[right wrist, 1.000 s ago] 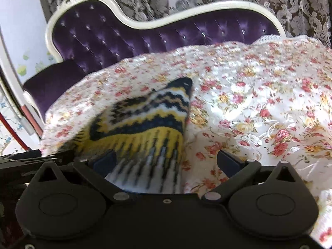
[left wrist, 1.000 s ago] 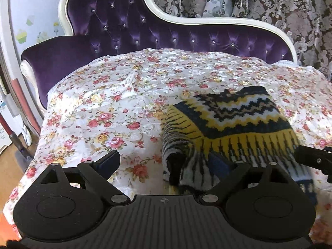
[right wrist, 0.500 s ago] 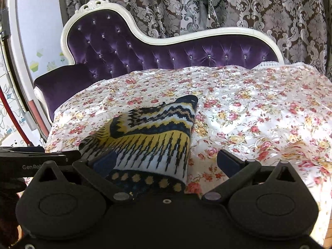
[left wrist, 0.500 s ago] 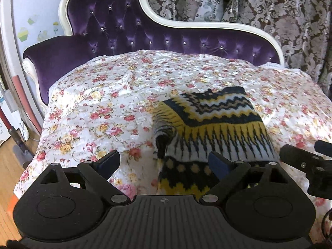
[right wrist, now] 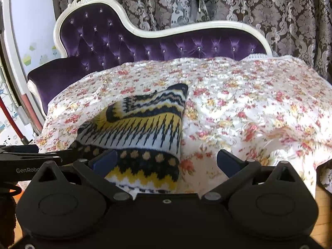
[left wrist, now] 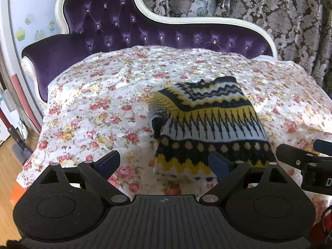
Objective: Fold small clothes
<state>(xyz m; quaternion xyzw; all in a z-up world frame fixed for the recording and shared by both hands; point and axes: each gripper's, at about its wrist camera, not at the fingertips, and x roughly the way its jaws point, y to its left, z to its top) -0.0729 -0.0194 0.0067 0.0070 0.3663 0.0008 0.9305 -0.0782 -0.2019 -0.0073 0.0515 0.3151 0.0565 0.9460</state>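
A small knitted garment [left wrist: 209, 122] with yellow, navy and white zigzag bands lies folded on the floral bedspread [left wrist: 99, 108]. It also shows in the right wrist view [right wrist: 143, 132]. My left gripper [left wrist: 164, 164] is open and empty, just in front of the garment's near edge. My right gripper [right wrist: 166, 161] is open and empty, at the garment's near right corner. The right gripper's finger shows at the right edge of the left wrist view [left wrist: 298, 159].
The bedspread [right wrist: 249, 112] covers a purple tufted chaise [left wrist: 128, 31] with a white frame. Patterned curtains [right wrist: 249, 2] hang behind. Wood floor [left wrist: 8, 166] lies at the left, past the bedspread's edge.
Both grippers have drawn back from the garment toward the near edge of the bed. The garment now lies flat with its lower dotted and zigzag bands showing.
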